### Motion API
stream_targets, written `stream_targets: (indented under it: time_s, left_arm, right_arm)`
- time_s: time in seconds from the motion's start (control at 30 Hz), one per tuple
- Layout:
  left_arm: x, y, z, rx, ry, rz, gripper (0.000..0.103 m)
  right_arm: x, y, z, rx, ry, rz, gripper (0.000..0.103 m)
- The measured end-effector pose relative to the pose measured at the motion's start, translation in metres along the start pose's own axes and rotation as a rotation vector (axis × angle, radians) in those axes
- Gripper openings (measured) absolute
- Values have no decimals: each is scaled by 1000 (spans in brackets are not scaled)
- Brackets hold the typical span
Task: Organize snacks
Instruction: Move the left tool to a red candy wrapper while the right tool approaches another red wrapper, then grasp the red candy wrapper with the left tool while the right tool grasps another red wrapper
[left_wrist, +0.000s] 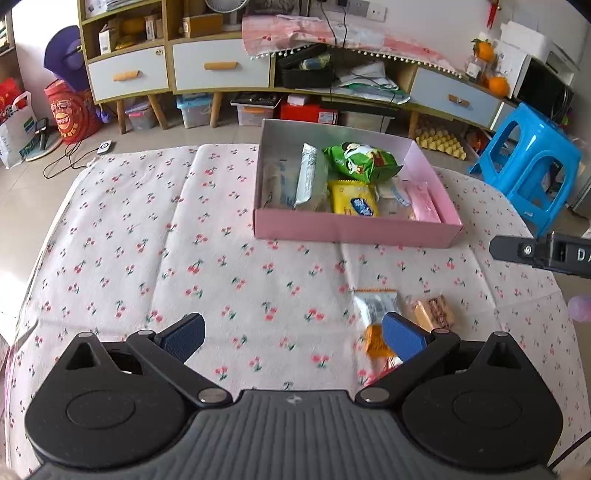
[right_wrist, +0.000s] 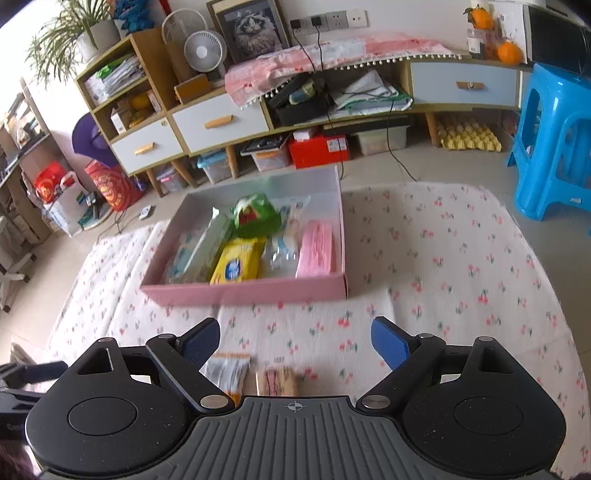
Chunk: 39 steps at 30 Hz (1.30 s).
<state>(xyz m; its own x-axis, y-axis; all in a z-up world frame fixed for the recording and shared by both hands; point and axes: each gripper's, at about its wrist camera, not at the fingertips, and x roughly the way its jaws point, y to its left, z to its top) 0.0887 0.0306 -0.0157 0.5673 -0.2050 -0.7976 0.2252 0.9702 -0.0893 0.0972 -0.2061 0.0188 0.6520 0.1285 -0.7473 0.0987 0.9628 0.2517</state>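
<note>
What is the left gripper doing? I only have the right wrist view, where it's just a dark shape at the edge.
Observer: The left gripper is open, with only tablecloth between its fingers.
Operator: Where are the loose snacks relative to it?
Observer: The orange-edged packet lies partly behind its right finger; the wafer bar sits just right of that.
Operator: And my gripper from outside?
Observer: One finger of the right gripper pokes in from the right, near the pink box's right corner.

"D" on the other tongs (left_wrist: 546, 254)
</note>
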Motion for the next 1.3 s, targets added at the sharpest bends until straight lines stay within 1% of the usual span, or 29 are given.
stream_targets:
  time_s: [0.07, 0.13, 0.17, 0.23, 0.37, 0.53, 0.7, 0.77, 0.87, 0.93, 1.0, 1.13, 1.3]
  left_arm:
    - [-1, 5, -7, 1, -27, -3, 103]
    - [-1, 9, -12, 3, -30, 4, 102]
    - [0, 10, -12, 15, -29, 1, 102]
    - [-4, 13, -17, 42, -50, -3, 102]
    - [-9, 17, -32, 91, -100, 18, 102]
    - [-12, 21, -53, 152, -100, -34, 102]
    - [-14, 17, -68, 263, -111, -70, 102]
    - [-12, 17, -70, 287, -96, -88, 102]
    - [-7, 18, -74, 300, -53, -105, 102]
    - [-2, 17, -76, 315, -12, -101, 99]
    - [2, 17, -78, 321, 12, -95, 97]
    - [8, 18, -80, 314, 36, -93, 93]
    - [13, 18, -81, 321, 51, -90, 84]
  right_arm:
    - [-1, 1, -10, -5, -7, 0, 91]
    - [0, 1, -22, -18, -18, 18, 91]
    - [1, 3, -26, -29, -10, 18, 91]
    - [2, 8, -32, -69, 11, 21, 91]
    - [-4, 18, -48, -149, -11, 42, 91]
    - [-4, 39, -69, -287, -26, 86, 92]
    - [-2, 61, -88, -433, -13, 133, 92]
    - [-2, 69, -95, -483, -10, 142, 92]
    - [0, 76, -103, -534, -3, 148, 92]
    - [4, 79, -107, -554, 13, 154, 92]
    - [8, 81, -112, -574, 27, 161, 92]
    - [15, 88, -119, -622, 30, 143, 92]
    - [19, 89, -120, -638, 28, 138, 91]
